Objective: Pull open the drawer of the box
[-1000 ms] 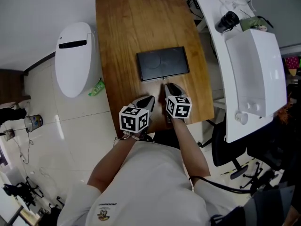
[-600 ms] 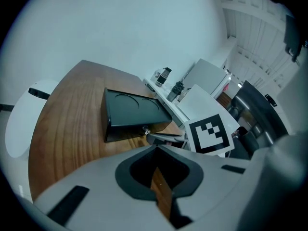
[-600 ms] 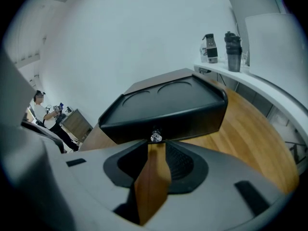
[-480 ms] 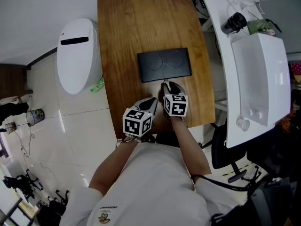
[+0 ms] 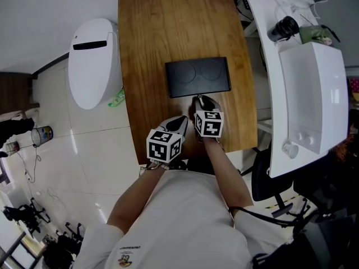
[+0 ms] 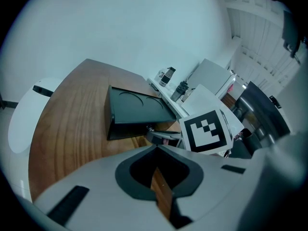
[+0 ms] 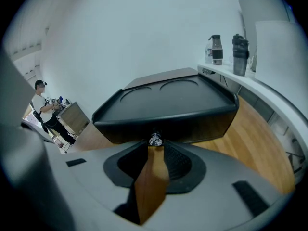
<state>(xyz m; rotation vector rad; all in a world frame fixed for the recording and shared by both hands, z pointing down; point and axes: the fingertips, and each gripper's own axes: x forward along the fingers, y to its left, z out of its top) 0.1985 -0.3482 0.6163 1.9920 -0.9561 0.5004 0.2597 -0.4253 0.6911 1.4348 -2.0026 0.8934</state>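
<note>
A flat black box (image 5: 197,76) lies on the wooden table (image 5: 151,27), with its drawer front facing me and closed. A small metal knob (image 7: 155,139) sticks out of that front. My right gripper (image 5: 197,98) is at the front of the box, its jaw tips shut on the knob. In the right gripper view the box (image 7: 166,107) fills the middle. My left gripper (image 5: 180,120) hovers shut and empty near the table's front edge, left of the right one. The left gripper view shows the box (image 6: 139,112) ahead, with the right gripper's marker cube (image 6: 206,131) beside it.
A white rounded bin (image 5: 92,66) stands on the floor left of the table. A white desk (image 5: 303,83) with bottles (image 7: 239,54) runs along the right, and an office chair (image 5: 269,178) stands below it. A person (image 7: 45,109) stands far off.
My right gripper has edged forward until its tips meet the knob on the box's front. The left gripper has barely moved.
</note>
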